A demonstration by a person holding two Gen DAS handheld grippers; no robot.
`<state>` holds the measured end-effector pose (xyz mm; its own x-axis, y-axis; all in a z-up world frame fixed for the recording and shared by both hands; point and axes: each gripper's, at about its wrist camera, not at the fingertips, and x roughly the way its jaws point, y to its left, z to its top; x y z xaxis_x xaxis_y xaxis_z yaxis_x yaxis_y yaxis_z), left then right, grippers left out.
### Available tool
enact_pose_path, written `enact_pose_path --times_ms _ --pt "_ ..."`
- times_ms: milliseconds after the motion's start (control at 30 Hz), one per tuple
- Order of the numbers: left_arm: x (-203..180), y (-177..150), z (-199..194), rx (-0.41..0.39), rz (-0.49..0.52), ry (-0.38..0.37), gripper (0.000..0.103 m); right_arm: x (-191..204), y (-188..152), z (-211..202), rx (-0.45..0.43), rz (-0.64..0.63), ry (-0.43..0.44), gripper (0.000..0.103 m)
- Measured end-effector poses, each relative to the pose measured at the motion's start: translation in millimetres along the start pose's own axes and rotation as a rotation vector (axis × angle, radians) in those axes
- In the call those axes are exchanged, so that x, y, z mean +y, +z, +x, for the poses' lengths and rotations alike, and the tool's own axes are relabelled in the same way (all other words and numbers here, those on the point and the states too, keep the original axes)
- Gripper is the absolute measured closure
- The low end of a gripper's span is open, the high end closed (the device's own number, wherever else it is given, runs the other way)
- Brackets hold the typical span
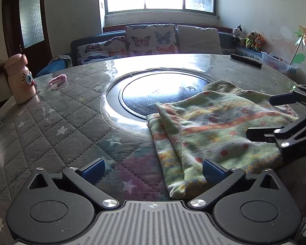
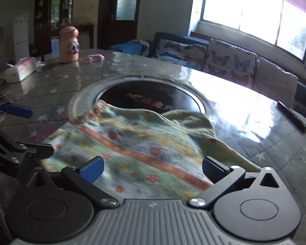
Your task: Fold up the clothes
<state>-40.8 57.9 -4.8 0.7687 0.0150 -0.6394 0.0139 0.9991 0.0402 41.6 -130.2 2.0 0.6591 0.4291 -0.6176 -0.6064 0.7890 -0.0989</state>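
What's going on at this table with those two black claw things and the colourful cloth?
A person is folding clothes with a hand-held gripper in each hand. A patterned green garment lies partly folded on the round table, overlapping the dark disc in its centre. The left gripper and the right gripper are both open and hold nothing; the cloth lies between the right one's fingers. A pink bottle stands off to the side.

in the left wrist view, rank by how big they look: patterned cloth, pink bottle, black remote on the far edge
1. patterned cloth, largest, though also nearest.
2. pink bottle.
3. black remote, smallest, but farthest, so its true size is unsure.
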Motion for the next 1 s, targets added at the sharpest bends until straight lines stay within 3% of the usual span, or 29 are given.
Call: enact_pose_path --times_ms 67,200,433,600,1000 --pt "2 -3 3 0.011 -0.010 -0.001 0.000 7 -1 -4 -0.016 -0.017 0.025 0.000" --pt "5 -7 3 0.020 -0.029 -0.009 0.000 21 -13 10 0.052 -0.050 0.046 0.000" --pt "14 -5 -2 0.008 -0.065 -0.014 0.000 29 -3 -2 0.011 -0.077 0.072 0.000" --pt "17 -9 -1 0.012 -0.081 -0.006 0.000 44 -13 4 0.028 -0.105 0.091 0.000" --pt "36 -9 0 0.012 -0.160 -0.005 0.000 80 2 6 0.028 -0.240 0.198 0.000"
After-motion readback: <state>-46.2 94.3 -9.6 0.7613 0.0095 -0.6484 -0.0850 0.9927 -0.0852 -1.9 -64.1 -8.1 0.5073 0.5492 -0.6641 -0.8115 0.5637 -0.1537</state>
